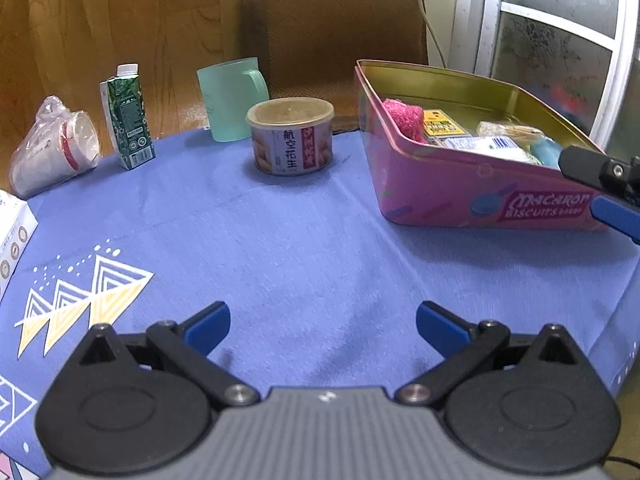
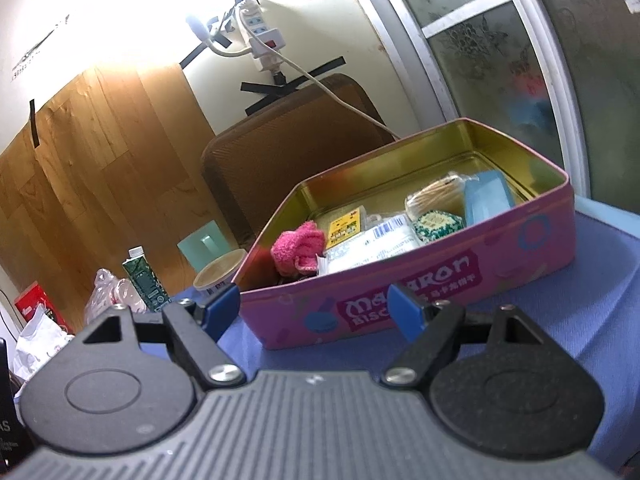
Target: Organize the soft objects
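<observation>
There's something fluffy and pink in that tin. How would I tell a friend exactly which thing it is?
Find the pink biscuit tin on the blue tablecloth, lid off, gold inside. The fluffy pink cloth lies bunched in the tin's corner nearest the round can, next to a yellow packet. It is the only fuzzy item; everything else in the tin is a smooth wrapped packet or box.

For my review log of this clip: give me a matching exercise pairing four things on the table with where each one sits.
Things:
1. pink cloth
2. can
3. carton
4. left gripper

Places:
A. over bare blue tablecloth
B. inside the tin
C. in front of the green mug
D. beside the bagged cups

Pairs: 1-B, 2-C, 3-D, 4-A
</observation>
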{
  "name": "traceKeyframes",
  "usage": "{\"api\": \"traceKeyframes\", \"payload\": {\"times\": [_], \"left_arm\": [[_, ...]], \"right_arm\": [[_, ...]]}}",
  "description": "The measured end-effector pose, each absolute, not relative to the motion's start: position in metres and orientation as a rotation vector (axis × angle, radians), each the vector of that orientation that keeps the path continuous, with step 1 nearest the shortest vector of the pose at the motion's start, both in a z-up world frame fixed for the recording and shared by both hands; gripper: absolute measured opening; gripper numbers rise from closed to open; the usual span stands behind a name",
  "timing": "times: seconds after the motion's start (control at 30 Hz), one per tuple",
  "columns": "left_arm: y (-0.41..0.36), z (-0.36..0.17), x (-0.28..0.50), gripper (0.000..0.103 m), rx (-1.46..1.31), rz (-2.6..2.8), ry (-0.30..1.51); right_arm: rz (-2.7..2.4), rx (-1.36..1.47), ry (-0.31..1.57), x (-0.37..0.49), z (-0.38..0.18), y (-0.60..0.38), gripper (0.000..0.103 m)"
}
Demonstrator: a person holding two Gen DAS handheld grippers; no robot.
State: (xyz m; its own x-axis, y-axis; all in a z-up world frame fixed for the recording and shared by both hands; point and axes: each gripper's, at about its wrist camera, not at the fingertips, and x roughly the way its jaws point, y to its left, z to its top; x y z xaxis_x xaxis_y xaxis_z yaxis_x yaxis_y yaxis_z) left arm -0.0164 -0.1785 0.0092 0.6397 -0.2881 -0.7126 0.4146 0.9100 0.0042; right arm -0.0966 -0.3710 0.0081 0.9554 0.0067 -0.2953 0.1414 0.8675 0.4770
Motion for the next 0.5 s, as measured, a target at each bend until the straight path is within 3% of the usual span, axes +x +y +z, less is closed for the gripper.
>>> {"api": "traceKeyframes", "payload": {"times": [0.5], "left_arm": [[-0.185, 0.005, -0.021, 0.103, 0.215, -0.405, 0.784]], "right_arm": [[-0.124, 0.567, 0.284, -0.103, 0.004, -0.381, 0.083]]}}
